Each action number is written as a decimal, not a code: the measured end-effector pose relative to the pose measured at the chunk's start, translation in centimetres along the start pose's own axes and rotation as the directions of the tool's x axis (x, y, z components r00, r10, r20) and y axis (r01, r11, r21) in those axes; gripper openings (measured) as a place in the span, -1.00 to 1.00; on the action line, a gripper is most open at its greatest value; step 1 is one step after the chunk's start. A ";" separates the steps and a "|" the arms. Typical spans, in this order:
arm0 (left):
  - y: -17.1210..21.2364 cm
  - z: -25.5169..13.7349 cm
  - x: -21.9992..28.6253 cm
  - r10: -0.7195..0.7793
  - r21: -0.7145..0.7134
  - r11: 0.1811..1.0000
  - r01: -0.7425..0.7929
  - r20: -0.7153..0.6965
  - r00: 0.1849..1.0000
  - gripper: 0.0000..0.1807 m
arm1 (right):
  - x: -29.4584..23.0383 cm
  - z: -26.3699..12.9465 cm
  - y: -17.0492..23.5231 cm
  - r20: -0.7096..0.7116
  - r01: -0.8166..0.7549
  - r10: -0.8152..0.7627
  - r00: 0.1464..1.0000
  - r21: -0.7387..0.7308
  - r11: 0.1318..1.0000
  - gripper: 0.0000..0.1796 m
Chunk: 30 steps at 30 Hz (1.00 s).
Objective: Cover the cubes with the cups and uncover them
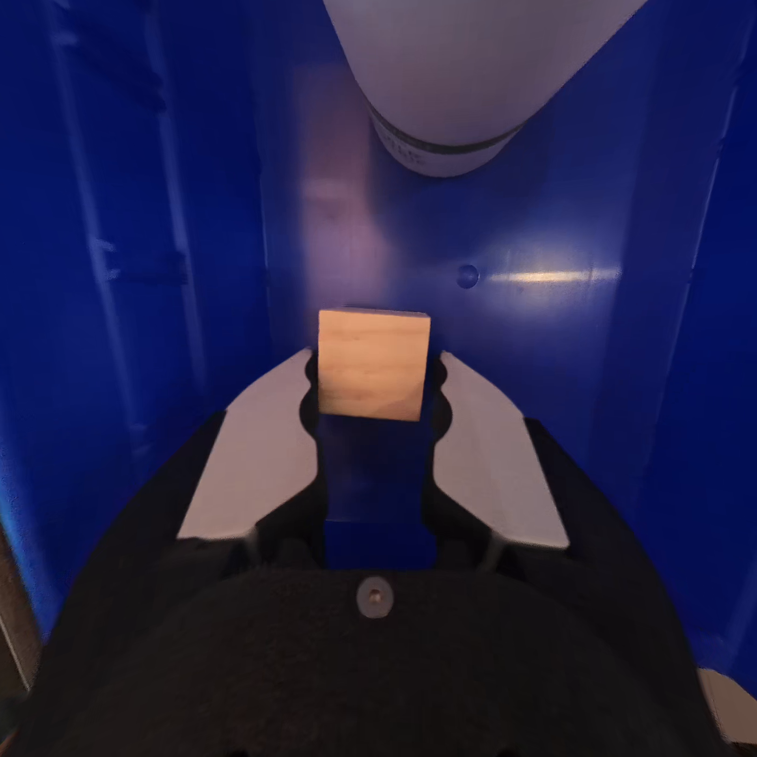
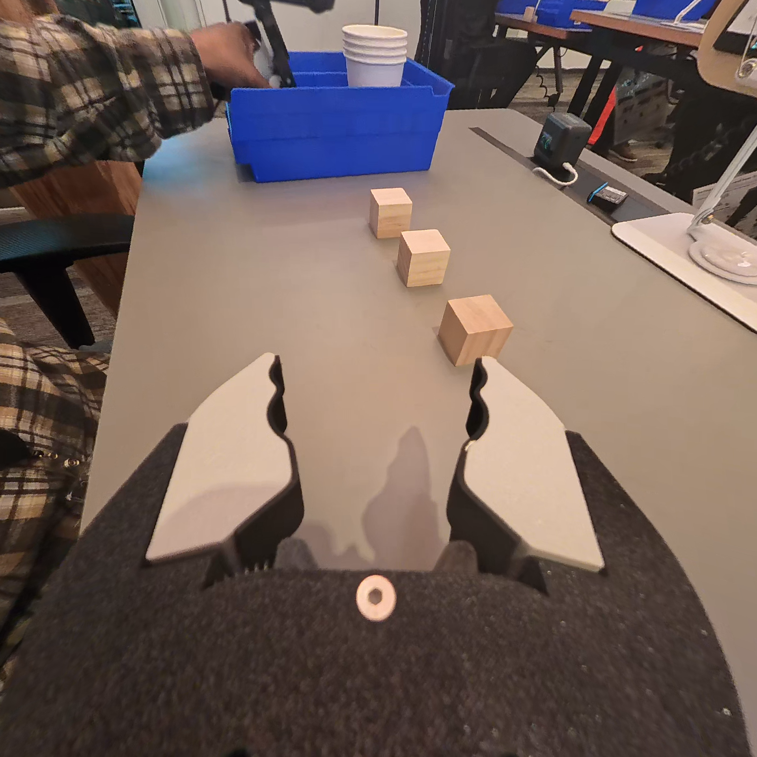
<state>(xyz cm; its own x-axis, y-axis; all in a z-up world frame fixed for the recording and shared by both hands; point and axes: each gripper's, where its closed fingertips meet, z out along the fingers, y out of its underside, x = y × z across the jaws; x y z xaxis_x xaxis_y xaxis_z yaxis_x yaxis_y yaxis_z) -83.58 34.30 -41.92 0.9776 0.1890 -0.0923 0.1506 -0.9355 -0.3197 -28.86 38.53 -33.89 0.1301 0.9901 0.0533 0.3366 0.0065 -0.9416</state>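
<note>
In the left wrist view my left gripper [image 1: 375, 356] reaches down inside the blue bin [image 1: 532, 327], with its jaws closed in on a wooden cube [image 1: 372, 364] held between the fingertips. A stack of white paper cups [image 1: 442, 82] stands just beyond it in the bin. In the right wrist view my right gripper [image 2: 377, 360] is open and empty, low over the grey table [image 2: 245, 286]. Three wooden cubes [image 2: 422, 257] stand in a row ahead of it; the nearest cube [image 2: 475, 329] is just past the right fingertip. The bin [image 2: 336, 123] and cups [image 2: 375, 55] sit at the far end.
A person's plaid sleeve and hand [image 2: 221, 53] hold the left gripper over the bin. A black device with a cable [image 2: 563, 139] and a white lamp base on a white mat [image 2: 696, 254] are on the right side. A black chair [image 2: 53, 245] stands left of the table.
</note>
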 end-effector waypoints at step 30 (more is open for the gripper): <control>-10.5 -16.7 43.6 0.972 0.487 0.233 -0.842 -0.092 0.216 -0.49 | -1.2 -4.9 -0.1 -0.091 -0.005 0.002 0.996 -0.032 0.999 -0.05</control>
<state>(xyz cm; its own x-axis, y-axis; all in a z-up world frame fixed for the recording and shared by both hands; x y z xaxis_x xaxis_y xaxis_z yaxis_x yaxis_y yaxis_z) -40.03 47.33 -26.82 0.3708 -0.8962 -0.2435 -0.8593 -0.2316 -0.4560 -24.42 36.66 -32.23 0.2152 0.9732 0.0817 0.3659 -0.0028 -0.9306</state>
